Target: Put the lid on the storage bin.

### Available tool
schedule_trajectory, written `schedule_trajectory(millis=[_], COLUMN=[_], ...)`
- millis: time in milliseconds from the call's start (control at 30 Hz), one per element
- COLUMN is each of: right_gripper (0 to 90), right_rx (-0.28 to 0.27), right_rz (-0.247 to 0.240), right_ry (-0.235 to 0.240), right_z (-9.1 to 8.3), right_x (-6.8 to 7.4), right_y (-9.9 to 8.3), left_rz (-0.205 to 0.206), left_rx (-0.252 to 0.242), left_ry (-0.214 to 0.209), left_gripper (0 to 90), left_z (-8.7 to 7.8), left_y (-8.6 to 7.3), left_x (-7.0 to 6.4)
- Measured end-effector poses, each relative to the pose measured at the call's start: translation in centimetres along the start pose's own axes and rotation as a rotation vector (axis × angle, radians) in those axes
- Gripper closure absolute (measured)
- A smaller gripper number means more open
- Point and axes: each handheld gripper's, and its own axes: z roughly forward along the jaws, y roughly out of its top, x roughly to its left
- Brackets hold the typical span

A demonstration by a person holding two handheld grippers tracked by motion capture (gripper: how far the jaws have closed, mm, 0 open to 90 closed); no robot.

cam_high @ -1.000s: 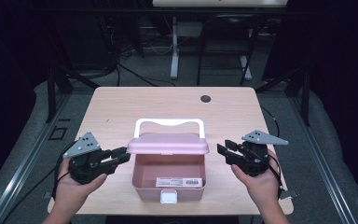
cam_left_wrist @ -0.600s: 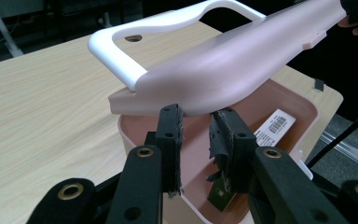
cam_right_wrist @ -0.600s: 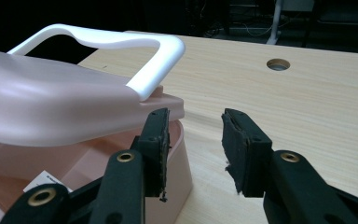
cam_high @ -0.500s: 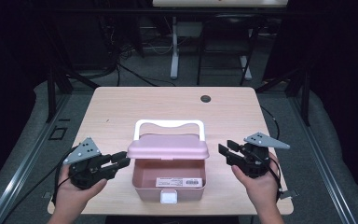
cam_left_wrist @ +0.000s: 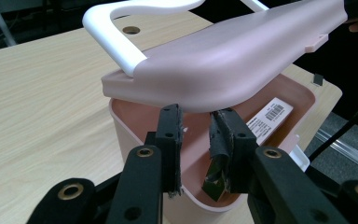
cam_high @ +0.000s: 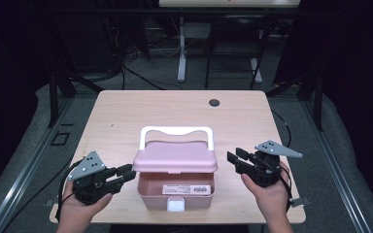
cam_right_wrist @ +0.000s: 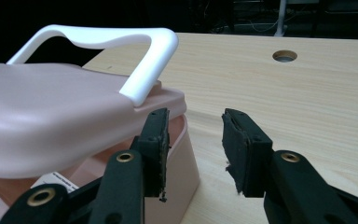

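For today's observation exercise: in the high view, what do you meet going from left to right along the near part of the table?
Left hand-held gripper → pink box with its lid raised → right hand-held gripper.

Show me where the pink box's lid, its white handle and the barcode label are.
pink lid [cam_high: 176,158], high view, middle of its top face.
white handle [cam_high: 176,130], high view, middle of the top bar.
barcode label [cam_high: 187,189], high view, centre of the sticker inside the box.
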Motion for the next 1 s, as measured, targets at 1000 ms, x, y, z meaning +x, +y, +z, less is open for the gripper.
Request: schedule_trajectory(millis=[1000], right_gripper=[60.7], right_rx=[-0.012], right_rz=[0.017], right_ry=[0.005], right_z=[0.2], right_x=[-0.1], right_y=[-0.2], left_rz=[-0.006], left_rx=[0.027], left_ry=[-0.022], left_gripper=[73.3], left_z=[0.9], left_y=[-2.7], left_x=[-0.4])
